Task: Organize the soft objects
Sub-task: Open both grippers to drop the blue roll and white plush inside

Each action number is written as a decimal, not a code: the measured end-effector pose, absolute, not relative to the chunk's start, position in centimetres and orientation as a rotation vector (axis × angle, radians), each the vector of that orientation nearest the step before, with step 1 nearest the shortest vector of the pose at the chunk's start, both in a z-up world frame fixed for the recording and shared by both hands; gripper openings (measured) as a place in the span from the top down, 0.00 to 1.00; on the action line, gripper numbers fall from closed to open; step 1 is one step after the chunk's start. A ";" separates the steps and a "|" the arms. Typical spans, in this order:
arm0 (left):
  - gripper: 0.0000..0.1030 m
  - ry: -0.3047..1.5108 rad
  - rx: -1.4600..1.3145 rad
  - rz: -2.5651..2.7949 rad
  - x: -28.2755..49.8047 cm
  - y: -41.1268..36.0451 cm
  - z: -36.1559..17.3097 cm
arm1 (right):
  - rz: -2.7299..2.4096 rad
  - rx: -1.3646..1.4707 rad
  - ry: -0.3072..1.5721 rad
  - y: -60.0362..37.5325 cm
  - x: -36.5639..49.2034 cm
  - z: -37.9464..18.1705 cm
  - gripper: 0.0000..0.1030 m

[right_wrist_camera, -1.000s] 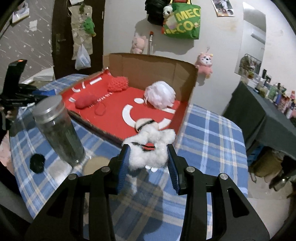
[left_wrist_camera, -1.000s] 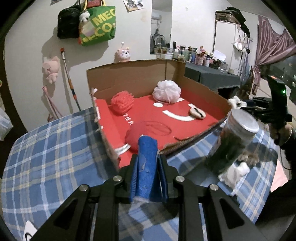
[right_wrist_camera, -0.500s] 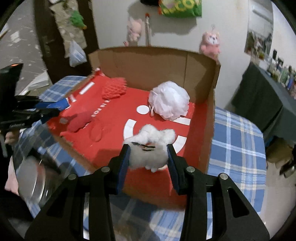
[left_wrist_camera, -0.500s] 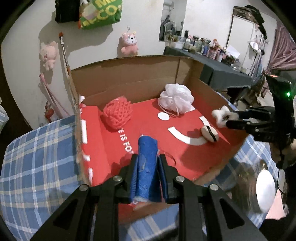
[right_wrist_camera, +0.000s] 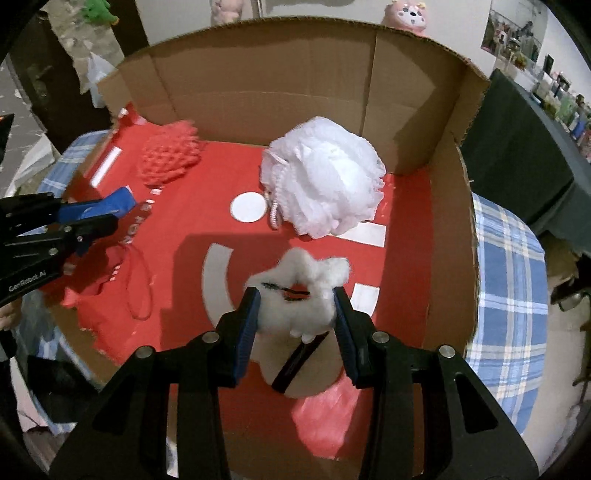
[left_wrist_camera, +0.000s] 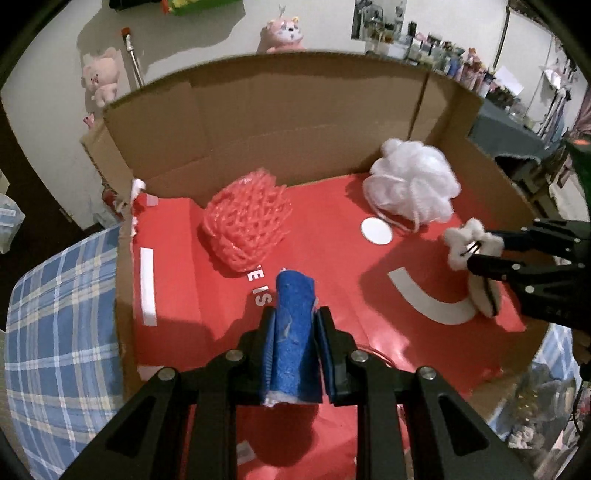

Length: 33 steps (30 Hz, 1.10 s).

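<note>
My left gripper (left_wrist_camera: 296,317) is shut on a rolled blue sponge cloth (left_wrist_camera: 294,291) and hangs over the red floor of the cardboard box (left_wrist_camera: 295,110). My right gripper (right_wrist_camera: 296,297) is shut on a fluffy white plush toy (right_wrist_camera: 299,280) above the box's right half. It also shows in the left wrist view, where the plush toy (left_wrist_camera: 471,240) sticks out of its tips. A red mesh puff (left_wrist_camera: 247,221), a white bath puff (left_wrist_camera: 413,184) and a red soft piece (right_wrist_camera: 99,284) lie in the box. Under the right gripper lies a flat cream pad with a black stripe (left_wrist_camera: 484,299).
The box stands on a table with a blue plaid cloth (left_wrist_camera: 55,314). Its cardboard walls stand high at the back and on the right (right_wrist_camera: 447,184). A blurred jar (left_wrist_camera: 535,398) is outside the near right corner. Pink plush toys (left_wrist_camera: 282,33) hang on the wall behind.
Both grippers have moved forward from above the table to over the box and tilted downward, each still holding its load. The jar has slid out to the picture's edge.
</note>
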<state>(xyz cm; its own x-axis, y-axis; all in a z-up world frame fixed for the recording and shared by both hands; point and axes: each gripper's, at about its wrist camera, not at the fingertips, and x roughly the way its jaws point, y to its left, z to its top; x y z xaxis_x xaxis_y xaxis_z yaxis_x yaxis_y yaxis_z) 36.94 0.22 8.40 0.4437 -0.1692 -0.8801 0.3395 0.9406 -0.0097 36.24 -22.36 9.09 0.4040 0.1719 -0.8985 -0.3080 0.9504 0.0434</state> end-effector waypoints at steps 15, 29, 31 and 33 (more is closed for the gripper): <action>0.77 1.140 0.197 -0.262 38.7 -0.1 6.1 | 0.247 -0.175 1.172 -22.0 39.5 6.9 0.62; 0.70 1.138 0.198 -0.251 39.1 -0.4 5.7 | 0.244 -0.197 1.178 -22.4 39.8 6.7 0.55; 0.65 1.132 0.196 -0.251 39.1 -0.1 5.8 | 0.242 -0.198 1.174 -22.2 39.8 6.8 0.52; 0.61 1.124 0.196 -0.254 38.9 0.0 6.2 | 0.246 -0.199 1.169 -22.1 39.7 6.9 0.49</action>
<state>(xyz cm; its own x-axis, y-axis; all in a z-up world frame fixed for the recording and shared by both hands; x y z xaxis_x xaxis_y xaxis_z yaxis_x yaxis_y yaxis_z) 38.88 0.03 6.17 0.4086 -0.1017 -0.9070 0.2981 0.9542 0.0273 39.74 -22.14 6.89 0.3693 0.0873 -0.9252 -0.2930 0.9557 -0.0267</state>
